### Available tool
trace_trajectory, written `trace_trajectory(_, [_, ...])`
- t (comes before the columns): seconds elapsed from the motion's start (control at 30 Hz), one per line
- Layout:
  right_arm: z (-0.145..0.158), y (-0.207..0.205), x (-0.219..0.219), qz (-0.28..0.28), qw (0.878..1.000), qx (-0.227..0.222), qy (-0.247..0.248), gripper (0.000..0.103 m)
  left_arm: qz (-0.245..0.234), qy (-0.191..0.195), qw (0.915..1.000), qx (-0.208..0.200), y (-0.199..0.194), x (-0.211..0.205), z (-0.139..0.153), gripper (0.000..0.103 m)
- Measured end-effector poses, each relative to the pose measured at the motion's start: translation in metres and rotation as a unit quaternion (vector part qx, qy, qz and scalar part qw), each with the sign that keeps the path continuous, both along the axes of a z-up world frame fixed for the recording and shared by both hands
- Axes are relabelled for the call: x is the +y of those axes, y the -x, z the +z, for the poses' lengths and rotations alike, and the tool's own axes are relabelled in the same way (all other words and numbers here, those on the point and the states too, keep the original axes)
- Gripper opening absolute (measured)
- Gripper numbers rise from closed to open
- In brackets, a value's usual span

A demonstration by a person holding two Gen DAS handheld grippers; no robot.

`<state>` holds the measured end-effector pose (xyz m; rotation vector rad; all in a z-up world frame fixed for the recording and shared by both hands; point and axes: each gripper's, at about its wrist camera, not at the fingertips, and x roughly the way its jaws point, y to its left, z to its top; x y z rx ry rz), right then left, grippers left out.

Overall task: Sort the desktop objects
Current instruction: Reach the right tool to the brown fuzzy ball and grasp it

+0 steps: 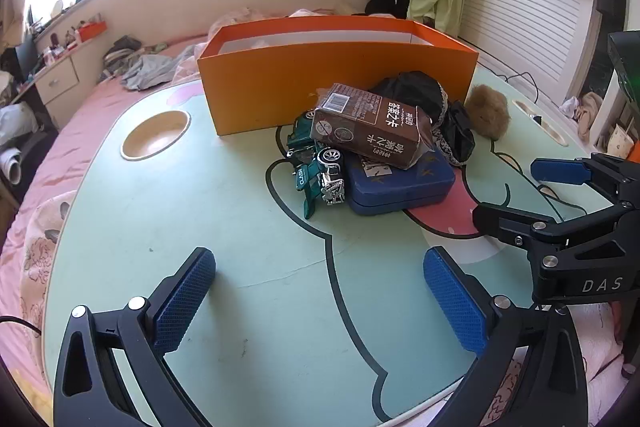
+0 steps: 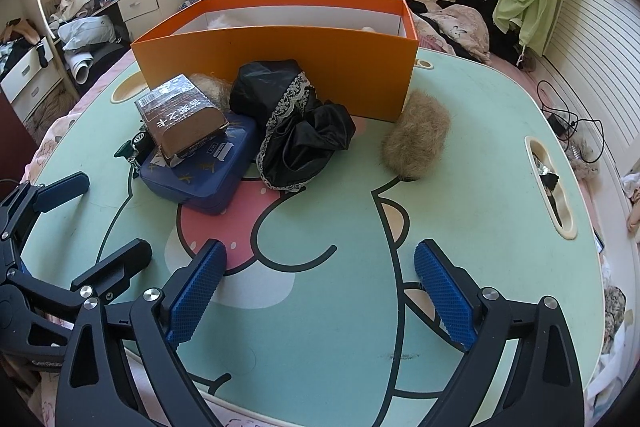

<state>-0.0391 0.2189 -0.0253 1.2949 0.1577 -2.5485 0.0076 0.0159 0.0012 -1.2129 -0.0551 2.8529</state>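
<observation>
On the mint-green cartoon table [image 1: 192, 211] stands an orange open-topped box [image 1: 320, 83] [image 2: 320, 67]. In front of it is a pile: a brown drink carton [image 1: 368, 127] [image 2: 180, 119] lies on a blue case [image 1: 400, 183] [image 2: 200, 179]. A green toy car [image 1: 316, 163] [image 2: 136, 143] lies against the case. A black lace-trimmed cloth [image 1: 416, 91] [image 2: 292, 123] and a tan fur ball [image 1: 488, 111] [image 2: 416, 135] are beside them. My left gripper [image 1: 320, 291] [image 2: 104, 223] is open and empty, short of the pile. My right gripper [image 2: 320, 287] [image 1: 516, 195] is open and empty too.
The table has a round cup recess [image 1: 156, 135] at the left and a long slot [image 2: 548, 183] at the right. A black cable [image 2: 568, 115] lies near the right edge. A bed with pink sheets [image 1: 48, 163] and clothes surrounds the table.
</observation>
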Motion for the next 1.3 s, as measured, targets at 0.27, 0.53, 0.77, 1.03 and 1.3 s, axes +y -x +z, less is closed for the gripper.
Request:
trace_trajectory(0.27, [0.001, 0.0, 0.0, -0.001, 1.0, 0.001, 0.0, 0.095, -0.002, 0.0, 1.0, 0.005, 0.002, 0.001, 0.0, 0.103])
trace_trajectory(0.53, [0.002, 0.0, 0.002, -0.002, 1.0, 0.001, 0.001, 0.095, -0.002, 0.0, 1.0, 0.006, 0.003, 0.002, 0.0, 0.103])
trace_trajectory(0.77, [0.007, 0.001, 0.016, -0.025, 0.999, 0.009, 0.041, 0.095, -0.002, 0.0, 1.0, 0.005, 0.003, 0.002, 0.0, 0.103])
trace_trajectory(1.03, [0.024, -0.003, 0.042, -0.08, 0.991, 0.061, 0.087, 0.095, -0.002, 0.0, 1.0, 0.006, 0.004, 0.002, 0.0, 0.103])
trace_trajectory(1.3, [0.029, 0.029, 0.072, -0.137, 0.985, 0.052, 0.087, 0.093, -0.001, 0.0, 1.0, 0.006, 0.004, 0.002, -0.001, 0.103])
